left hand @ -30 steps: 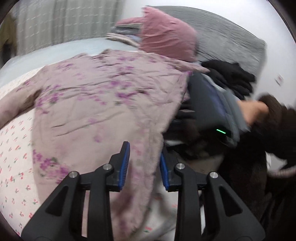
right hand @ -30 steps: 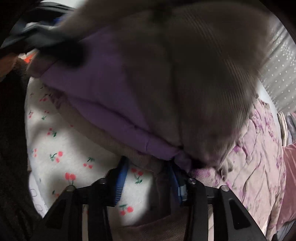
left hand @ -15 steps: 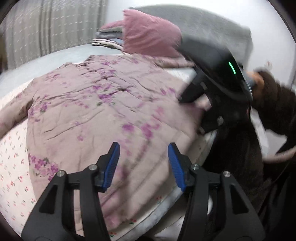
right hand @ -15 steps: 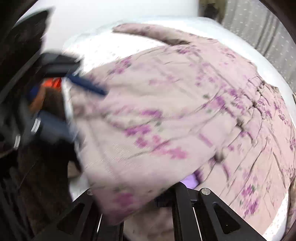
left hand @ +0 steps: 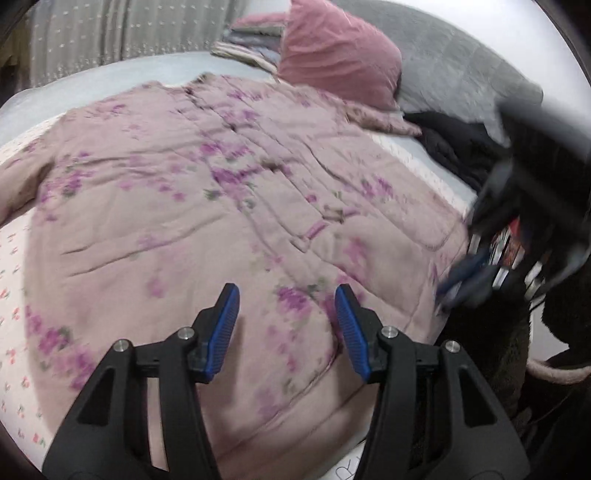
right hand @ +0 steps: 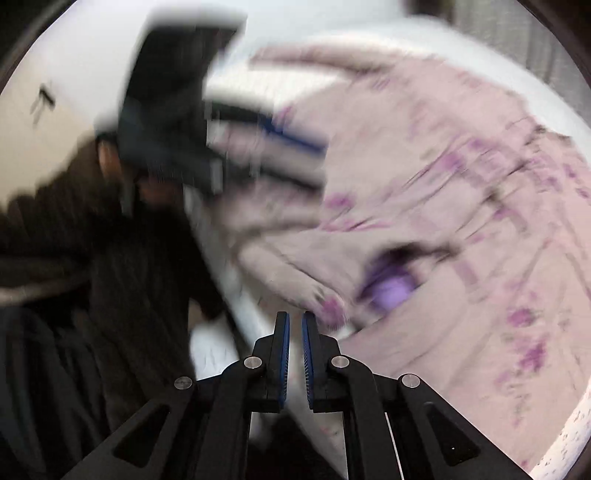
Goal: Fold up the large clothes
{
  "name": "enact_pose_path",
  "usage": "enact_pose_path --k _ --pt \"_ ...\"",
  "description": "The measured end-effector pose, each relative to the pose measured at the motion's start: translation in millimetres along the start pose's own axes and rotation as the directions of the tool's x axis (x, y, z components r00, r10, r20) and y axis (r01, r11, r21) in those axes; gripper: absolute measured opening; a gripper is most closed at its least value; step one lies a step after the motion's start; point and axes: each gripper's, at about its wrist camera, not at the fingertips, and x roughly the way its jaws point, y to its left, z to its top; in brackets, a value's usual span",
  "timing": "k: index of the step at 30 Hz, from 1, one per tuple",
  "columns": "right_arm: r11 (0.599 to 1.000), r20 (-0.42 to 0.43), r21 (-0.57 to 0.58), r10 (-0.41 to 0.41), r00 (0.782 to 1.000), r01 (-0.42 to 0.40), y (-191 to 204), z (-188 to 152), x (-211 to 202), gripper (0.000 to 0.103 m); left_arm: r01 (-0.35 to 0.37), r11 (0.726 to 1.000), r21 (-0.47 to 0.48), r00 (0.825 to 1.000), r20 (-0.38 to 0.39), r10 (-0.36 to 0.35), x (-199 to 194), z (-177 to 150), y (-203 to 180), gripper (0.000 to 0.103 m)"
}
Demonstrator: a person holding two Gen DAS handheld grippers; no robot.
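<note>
Left wrist view: we see the flowered coat (left hand: 221, 206) spread flat on the bed (left hand: 14, 295), pink pillow (left hand: 336, 55), black garment (left hand: 458, 147) and curtain (left hand: 122, 33) behind; our left gripper (left hand: 287, 325) hangs over the hem, jaws spread, nothing between. Right wrist view, blurred: our right gripper (right hand: 293, 325) shows jaws pressed together, empty, beside the coat's purple lining (right hand: 391, 291), unseen in the other.

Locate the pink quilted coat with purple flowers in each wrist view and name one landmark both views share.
Left wrist view: the pink quilted coat with purple flowers lies spread flat over the centre, beyond the open left gripper.
Right wrist view: it fills the blurred right half, beyond the shut, empty right gripper.
Shared landmark: the cherry-print sheet, lower left there, bottom right here.
</note>
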Motion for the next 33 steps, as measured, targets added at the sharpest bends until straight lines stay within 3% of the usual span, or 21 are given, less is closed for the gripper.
enact_pose_path --k 3,5,8,11,13,16,17,19,21,23,24,27,28,30,31,32,33 --pt "0.999 0.085 0.052 0.009 0.996 -0.014 -7.9 -1.9 -19.1 0.012 0.013 0.999 0.045 0.986 -0.169 -0.006 35.0 -14.0 -12.1 0.055" --pt "0.995 0.125 0.101 -0.018 0.992 0.005 -14.0 0.8 -19.4 0.020 -0.025 0.981 0.193 0.984 -0.167 0.058 35.0 -27.4 -32.8 0.055" --pt "0.975 0.150 0.221 -0.062 0.987 0.028 -40.9 1.4 -11.7 0.024 -0.020 0.975 0.222 0.982 -0.179 0.061 23.9 -33.3 -40.6 0.055" --pt "0.951 0.094 0.291 -0.136 0.986 0.103 -69.0 -1.0 -1.1 0.024 -0.017 0.989 0.144 0.988 -0.152 0.039 4.0 -34.8 -31.4 0.056" --pt "0.935 0.089 0.331 -0.163 0.983 0.125 -75.4 -15.9 -5.0 0.024 -0.073 0.995 0.073 0.992 -0.100 0.080 -17.1 -35.1 -19.8 0.056" --pt "0.910 0.125 0.390 -0.205 0.971 0.142 -82.6 -51.3 -27.8 0.026 -0.159 0.985 -0.062 0.987 -0.040 0.157 -52.5 -36.0 10.8 0.068" --pt "0.896 0.131 0.415 -0.233 0.964 0.160 -86.7 -66.1 -40.2 0.030 -0.166 0.981 -0.102 0.986 -0.030 0.164 -60.0 -37.0 22.1 0.070" --pt "0.861 0.133 0.470 -0.286 0.949 0.193 -97.3 -95.5 -61.2 0.067 -0.186 0.961 -0.203 0.983 -0.024 0.185 -78.3 -43.4 54.6 0.070" --pt "0.809 0.141 0.544 -0.350 0.926 0.223 -111.4 -133.8 -84.5 0.076 -0.212 0.928 -0.307 0.977 -0.048 0.207 -93.0 -55.8 90.4 0.070" --pt "0.760 0.135 0.615 -0.363 0.922 0.209 -126.4 -165.0 -96.8 0.076 -0.224 0.889 -0.398 0.975 -0.095 0.203 -99.5 -71.5 116.9 0.070" --pt "0.719 0.133 0.668 -0.367 0.921 0.190 -134.9 -187.5 -103.9 0.076 -0.218 0.867 -0.449 0.976 -0.125 0.180 -100.2 -81.2 130.2 0.070" --pt "0.660 0.143 0.742 -0.324 0.935 0.115 -151.3 -225.1 -100.3 0.076 -0.174 0.819 -0.546 0.977 -0.203 0.072 -88.4 -108.9 149.0 0.070" --pt "0.646 0.146 0.759 -0.288 0.947 0.079 -155.3 -234.7 -93.4 0.076 -0.154 0.817 -0.556 0.975 -0.220 0.034 -83.0 -113.6 148.1 0.070" --pt "0.622 0.166 0.783 -0.205 0.965 -0.003 -159.0 -245.6 -74.3 0.076 -0.097 0.837 -0.538 0.979 -0.202 -0.017 -80.2 -108.2 139.4 0.070" --pt "0.621 0.206 0.781 -0.150 0.967 -0.070 -157.0 -246.5 -64.1 0.075 -0.043 0.840 -0.541 0.978 -0.194 -0.074 -77.3 -106.0 135.4 0.068" --pt "0.638 0.266 0.758 -0.112 0.957 -0.136 -151.5 -242.8 -58.1 0.073 0.043 0.830 -0.556 0.967 -0.186 -0.174 -67.2 -105.7 127.6 0.065" --pt "0.655 0.289 0.737 -0.080 0.954 -0.168 -145.0 -235.2 -53.0 0.064 0.056 0.832 -0.552 0.958 -0.204 -0.199 -59.8 -105.6 120.7 0.059"
